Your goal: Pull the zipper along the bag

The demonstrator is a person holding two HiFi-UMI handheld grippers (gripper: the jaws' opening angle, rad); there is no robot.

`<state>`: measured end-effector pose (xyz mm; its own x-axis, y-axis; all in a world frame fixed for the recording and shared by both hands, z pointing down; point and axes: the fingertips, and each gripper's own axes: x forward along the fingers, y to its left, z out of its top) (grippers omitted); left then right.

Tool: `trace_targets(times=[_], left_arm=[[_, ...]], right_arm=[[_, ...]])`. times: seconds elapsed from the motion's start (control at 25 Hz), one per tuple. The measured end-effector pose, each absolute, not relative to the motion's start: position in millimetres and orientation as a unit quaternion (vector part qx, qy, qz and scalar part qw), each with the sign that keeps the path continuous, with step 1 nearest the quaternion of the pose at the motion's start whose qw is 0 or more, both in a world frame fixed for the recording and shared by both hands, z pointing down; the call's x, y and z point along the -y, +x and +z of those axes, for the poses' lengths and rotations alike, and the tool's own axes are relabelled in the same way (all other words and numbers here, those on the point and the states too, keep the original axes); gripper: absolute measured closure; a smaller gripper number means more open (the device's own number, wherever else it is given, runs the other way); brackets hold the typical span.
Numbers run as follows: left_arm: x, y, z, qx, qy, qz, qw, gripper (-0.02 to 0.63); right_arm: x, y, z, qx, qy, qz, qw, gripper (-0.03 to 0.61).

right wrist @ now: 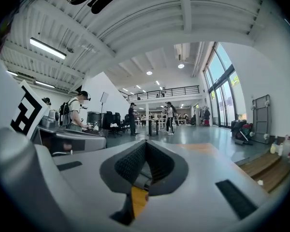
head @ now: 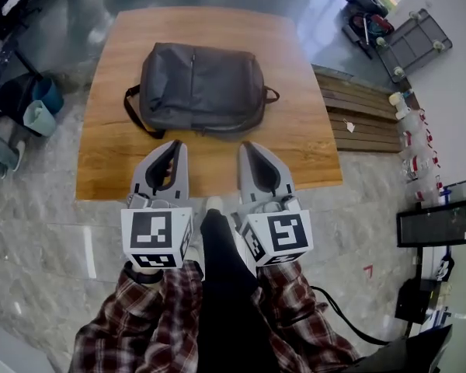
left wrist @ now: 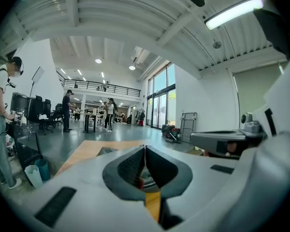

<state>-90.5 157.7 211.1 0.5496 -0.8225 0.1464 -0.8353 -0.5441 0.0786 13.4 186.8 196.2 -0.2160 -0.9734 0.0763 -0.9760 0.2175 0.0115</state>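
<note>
1. In the head view I see the bag (head: 202,88) whole. It lies flat on the wooden table (head: 303,158), dark grey, with its straps spilling off its left edge.
2. In the head view the left gripper (head: 175,144) and right gripper (head: 247,146) sit side by side at the table's near edge, tips just short of the bag.
3. The gripper views look level across a hall with people. The left gripper view shows only a sliver of the bag (left wrist: 106,151); the right gripper view shows only table (right wrist: 205,149).
4. In their own views, the left gripper (left wrist: 145,147) and right gripper (right wrist: 145,144) have jaws pressed together with nothing between them.
5. The bag's contents are not visible, and I cannot locate the zipper pull.
6. Two buckets (head: 40,106) stand on the floor left of the table; I cannot see their contents.
</note>
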Motion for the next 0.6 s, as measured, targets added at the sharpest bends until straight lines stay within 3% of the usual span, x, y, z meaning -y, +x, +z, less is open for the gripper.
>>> trace_targets(times=[0.6], left_arm=[[12, -26, 262, 0.495, 0.857, 0.11, 0.089, 0.595]], right_arm=[[-25, 67, 264, 0.822, 0.555, 0.093, 0.093, 0.569]])
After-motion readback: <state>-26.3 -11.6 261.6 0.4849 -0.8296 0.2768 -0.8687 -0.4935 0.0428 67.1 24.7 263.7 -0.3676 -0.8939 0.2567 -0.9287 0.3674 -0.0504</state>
